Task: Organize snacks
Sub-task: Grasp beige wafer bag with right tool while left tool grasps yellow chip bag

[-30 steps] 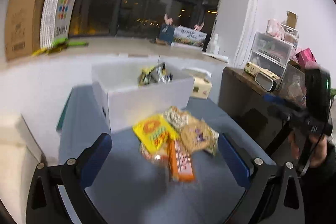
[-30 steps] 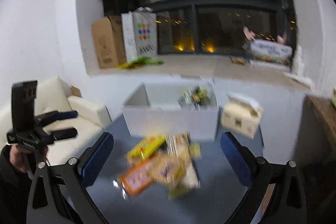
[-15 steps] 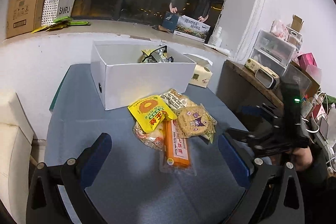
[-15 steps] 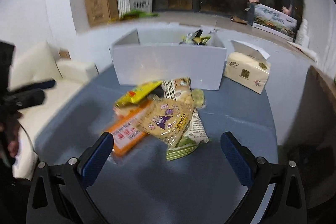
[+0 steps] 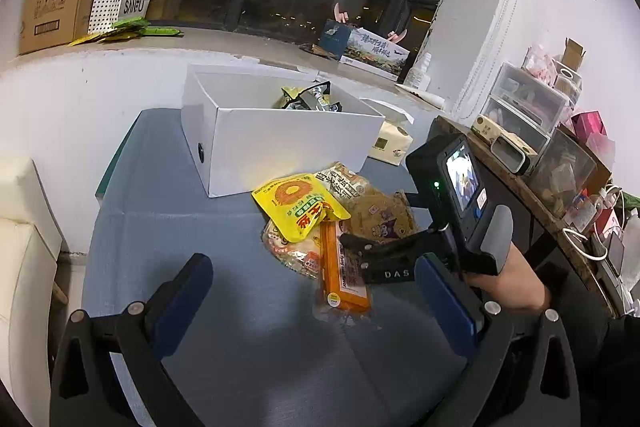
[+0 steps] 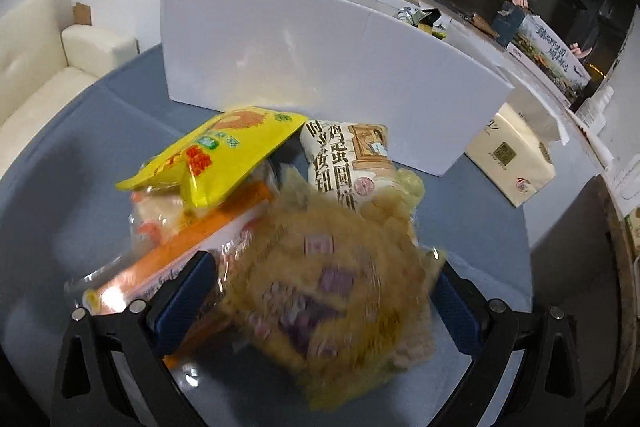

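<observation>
A pile of snack packs lies on the blue table (image 5: 168, 227) in front of a white box (image 5: 288, 143) (image 6: 320, 47). In it are a yellow bag (image 5: 298, 207) (image 6: 224, 147), an orange pack (image 5: 342, 275) (image 6: 192, 239), a beige printed bag (image 5: 340, 183) (image 6: 348, 155) and a tan cookie bag (image 5: 384, 215) (image 6: 320, 287). My right gripper (image 6: 320, 307) (image 5: 380, 223) is open, one finger on each side of the tan bag, which looks blurred. My left gripper (image 5: 312, 303) is open and holds nothing, short of the pile. Some wrappers (image 5: 308, 99) lie in the box.
A tissue box (image 5: 390, 143) (image 6: 508, 155) stands right of the white box. A cream sofa (image 5: 20, 227) (image 6: 40, 59) borders the table's left. A dark side table with clear drawers (image 5: 520, 107) stands at the right. A person's hand (image 5: 508, 287) holds the right gripper.
The right gripper has dropped and pushed forward into the pile, so that the tan bag now sits between its fingers. The left gripper has barely shifted.
</observation>
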Motion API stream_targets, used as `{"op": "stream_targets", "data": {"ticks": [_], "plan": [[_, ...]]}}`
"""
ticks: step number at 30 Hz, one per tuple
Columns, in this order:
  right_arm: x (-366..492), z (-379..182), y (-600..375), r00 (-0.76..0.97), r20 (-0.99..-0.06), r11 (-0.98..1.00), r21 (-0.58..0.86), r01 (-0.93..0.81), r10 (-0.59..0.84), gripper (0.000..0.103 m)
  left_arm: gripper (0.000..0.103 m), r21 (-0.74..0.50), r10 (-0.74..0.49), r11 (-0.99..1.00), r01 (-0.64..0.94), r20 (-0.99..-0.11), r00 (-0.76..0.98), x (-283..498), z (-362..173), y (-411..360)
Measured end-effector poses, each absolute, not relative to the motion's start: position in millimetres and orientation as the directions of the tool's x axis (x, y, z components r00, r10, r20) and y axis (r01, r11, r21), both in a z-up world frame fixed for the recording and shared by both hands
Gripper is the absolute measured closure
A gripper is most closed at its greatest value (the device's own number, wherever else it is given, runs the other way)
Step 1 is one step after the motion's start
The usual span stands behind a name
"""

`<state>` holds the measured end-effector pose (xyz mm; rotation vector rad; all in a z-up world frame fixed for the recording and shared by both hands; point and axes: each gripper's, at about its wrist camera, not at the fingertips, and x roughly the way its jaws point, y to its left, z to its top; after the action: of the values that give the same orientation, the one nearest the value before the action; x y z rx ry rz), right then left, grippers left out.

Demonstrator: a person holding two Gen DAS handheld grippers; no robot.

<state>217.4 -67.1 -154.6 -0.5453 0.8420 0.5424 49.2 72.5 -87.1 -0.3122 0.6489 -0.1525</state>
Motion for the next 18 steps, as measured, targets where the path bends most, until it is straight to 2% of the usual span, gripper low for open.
{"op": "stream_targets", "data": {"ticks": [2,4,5,7,9,10,12,13,18], "plan": [[221.2,-154.7,-68.3,0.547,-0.804,0.743,-0.215,-0.634,0.233,0.000,0.000,-0.331,-0.235,0.943,0.043,-0.569,0.788,48.5,-87.7,71.9],[223.0,-153.4,-74.8,0.552,-0.802,0.756,-0.212,-0.619,0.227,0.017,0.000,-0.332,-0.239,0.942,0.045,-0.571,0.785,49.0,-89.3,71.2],[221.9,-151.1,-80.8,0.554,-0.800,0.758,-0.209,-0.618,0.232,0.035,0.000,-0.333,-0.240,0.942,0.044,-0.574,0.783,49.9,-90.5,70.5],[220.2,-147.3,-89.5,0.540,-0.800,0.759,-0.174,-0.627,0.263,0.037,0.000,-0.332,-0.242,0.942,0.045,-0.581,0.777,52.6,-92.1,68.6],[214.7,-140.4,-100.2,0.528,-0.793,0.759,-0.134,-0.637,0.304,0.056,0.000,-0.331,-0.251,0.942,0.055,-0.586,0.771,55.8,-93.8,65.7],[213.7,-136.0,-105.4,0.517,-0.787,0.763,-0.094,-0.640,0.337,0.061,0.000,-0.331,-0.258,0.942,0.063,-0.588,0.766,59.1,-94.1,63.0],[212.3,-125.5,-117.4,0.488,-0.772,0.770,0.002,-0.638,0.407,0.083,0.000,-0.334,-0.272,0.940,0.076,-0.593,0.758,66.8,-94.6,58.6],[208.8,-117.5,-124.2,0.484,-0.756,0.766,0.037,-0.641,0.442,0.086,0.000,-0.336,-0.277,0.939,0.080,-0.597,0.753,70.7,-95.3,56.2],[187.7,-88.7,-149.3,0.498,-0.692,0.752,0.098,-0.652,0.522,0.087,0.000,-0.350,-0.308,0.932,0.095,-0.626,0.716,108.2,-100.9,42.4]]}}
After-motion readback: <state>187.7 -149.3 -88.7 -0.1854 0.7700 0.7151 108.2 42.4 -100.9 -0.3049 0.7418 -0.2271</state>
